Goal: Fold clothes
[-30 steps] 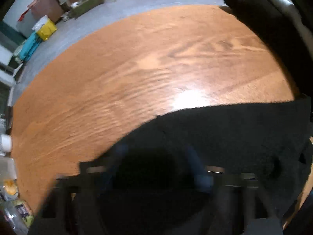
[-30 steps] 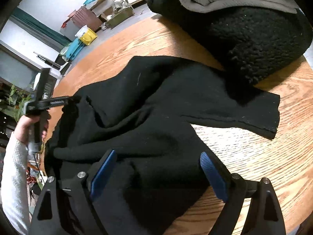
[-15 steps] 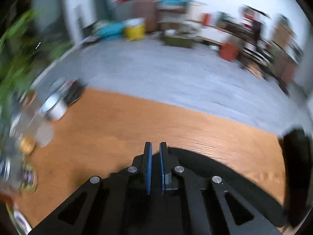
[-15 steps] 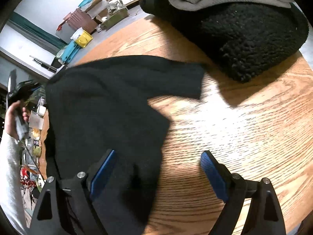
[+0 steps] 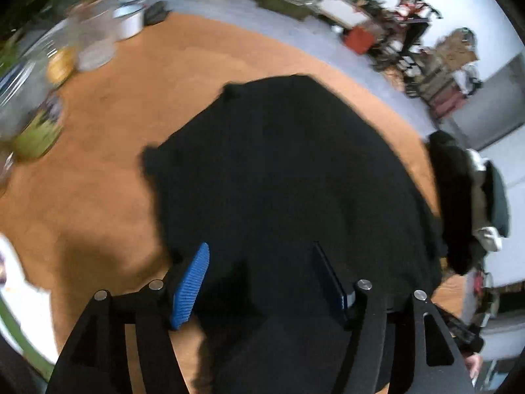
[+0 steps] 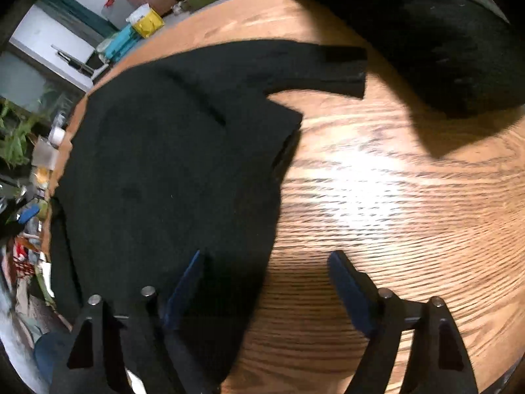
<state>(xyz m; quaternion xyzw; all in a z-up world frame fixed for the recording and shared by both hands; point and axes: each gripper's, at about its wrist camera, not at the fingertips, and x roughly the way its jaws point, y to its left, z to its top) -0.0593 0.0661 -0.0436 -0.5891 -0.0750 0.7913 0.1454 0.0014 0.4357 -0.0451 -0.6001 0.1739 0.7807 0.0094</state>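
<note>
A black sweater lies spread flat on the round wooden table, one sleeve reaching toward the far right. In the left wrist view the same sweater fills the middle. My left gripper hovers over its near part; its jaws are opening and the pads press on nothing. My right gripper hangs over the sweater's right edge, the left finger over cloth and the right over bare wood. Its jaws are closing a little but stand wide, with nothing gripped.
A pile of dark fleece and grey clothes sits at the table's far right, and shows as the pile in the left wrist view. Jars and a white bowl crowd the table's left edge. Boxes and clutter stand on the floor beyond.
The left gripper, shut half a second ago, has opened and swung over the sweater. The sweater went from bunched to spread flat. The right gripper sank slightly toward the table.
</note>
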